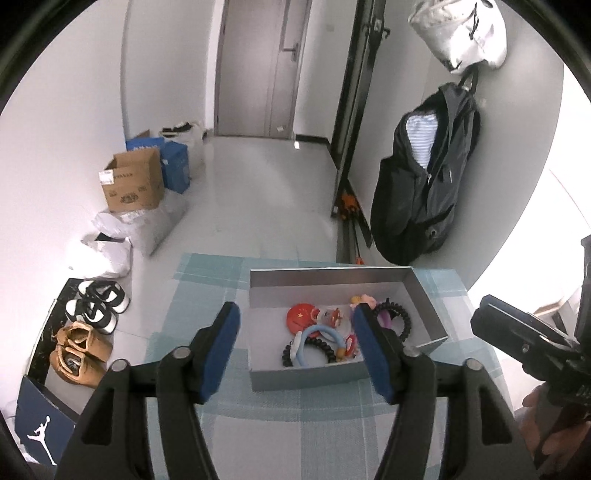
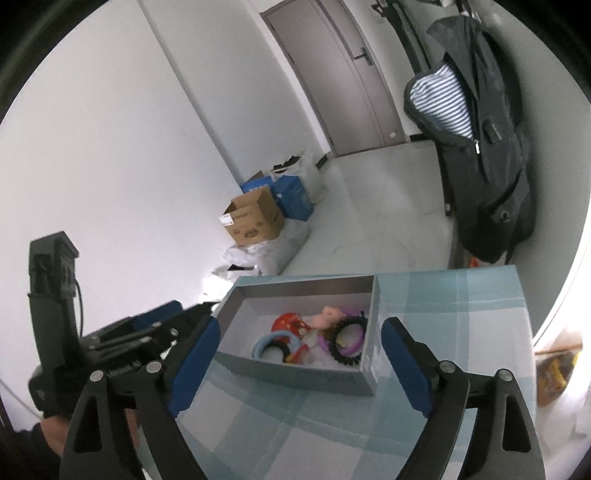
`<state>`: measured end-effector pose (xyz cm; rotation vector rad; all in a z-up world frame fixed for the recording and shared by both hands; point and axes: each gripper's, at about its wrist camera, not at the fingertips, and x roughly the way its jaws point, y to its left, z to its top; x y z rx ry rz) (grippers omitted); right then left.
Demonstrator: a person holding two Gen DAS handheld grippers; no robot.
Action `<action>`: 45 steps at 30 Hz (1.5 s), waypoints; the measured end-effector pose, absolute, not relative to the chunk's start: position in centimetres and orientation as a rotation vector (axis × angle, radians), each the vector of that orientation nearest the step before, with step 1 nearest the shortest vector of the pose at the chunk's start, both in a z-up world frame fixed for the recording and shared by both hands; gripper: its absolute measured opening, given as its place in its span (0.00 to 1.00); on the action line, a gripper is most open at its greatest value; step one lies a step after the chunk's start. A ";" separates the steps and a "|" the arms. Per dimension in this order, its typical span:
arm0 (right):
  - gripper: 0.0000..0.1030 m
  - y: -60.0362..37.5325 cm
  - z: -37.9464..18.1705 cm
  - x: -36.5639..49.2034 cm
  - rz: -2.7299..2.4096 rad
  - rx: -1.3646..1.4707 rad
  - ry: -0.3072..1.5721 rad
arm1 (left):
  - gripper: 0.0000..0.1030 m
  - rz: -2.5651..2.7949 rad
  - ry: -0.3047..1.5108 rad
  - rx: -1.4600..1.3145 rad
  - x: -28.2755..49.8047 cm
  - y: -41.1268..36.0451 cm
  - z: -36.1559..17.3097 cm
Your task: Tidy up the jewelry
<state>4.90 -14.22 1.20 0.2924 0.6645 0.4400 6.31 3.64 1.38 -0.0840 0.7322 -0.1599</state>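
Hallway floor (image 1: 266, 192), pale and glossy, closed grey door (image 1: 258, 66) at far end. White wall on one side; against it an open cardboard box (image 1: 135, 182), blue cartons (image 1: 173, 166) and crumpled white bags (image 1: 110, 251). Dark backpack (image 1: 424, 173) hung on opposite wall, zip open on striped lining; white bag (image 1: 458, 29) hung above it. Row of shoes along floor edge: black-and-white pair (image 1: 98, 304), tan pair (image 1: 79, 350); navy box with white jumping figure (image 1: 40, 432) just beside them.

Worktop (image 1: 295, 424) in foreground, covered with pale blue-green checked cloth. Grey open-topped box (image 1: 306, 376) resting on cloth, long side toward left wrist camera, seen cornerwise from right wrist camera.

Inside box, loosely heaped and touching: red round piece with yellow stars (image 1: 301, 315), light blue ring (image 1: 314, 341), black spiral hair tie (image 1: 397, 317), purple ring (image 2: 351, 341), pink pig-shaped piece (image 2: 327, 315), further small red-and-white trinkets too jumbled to tell apart. All jewelry within box; none seen on cloth.

Left gripper (image 1: 295, 354) above near edge of box, pointed down into it; jaws moderately apart, blue pads (image 1: 219, 354) clear of everything, nothing held. Right gripper (image 2: 295, 365) likewise over worktop before box; jaws wide apart, spanning more than near wall of box, nothing between pads. Each gripper visible at edge of other's view, with part of a hand (image 1: 543, 432) on handle.
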 end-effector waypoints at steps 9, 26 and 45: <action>0.94 -14.0 2.3 2.0 0.430 0.228 0.601 | 0.75 -0.125 0.657 -0.084 3.8 3.6 2.3; 1.00 -13.7 3.0 0.6 0.422 0.203 0.581 | 0.75 -0.113 0.662 -0.081 2.7 3.6 2.3; 1.00 -13.5 2.9 0.6 0.418 0.193 0.588 | 0.75 -0.150 0.666 -0.075 2.7 3.1 2.2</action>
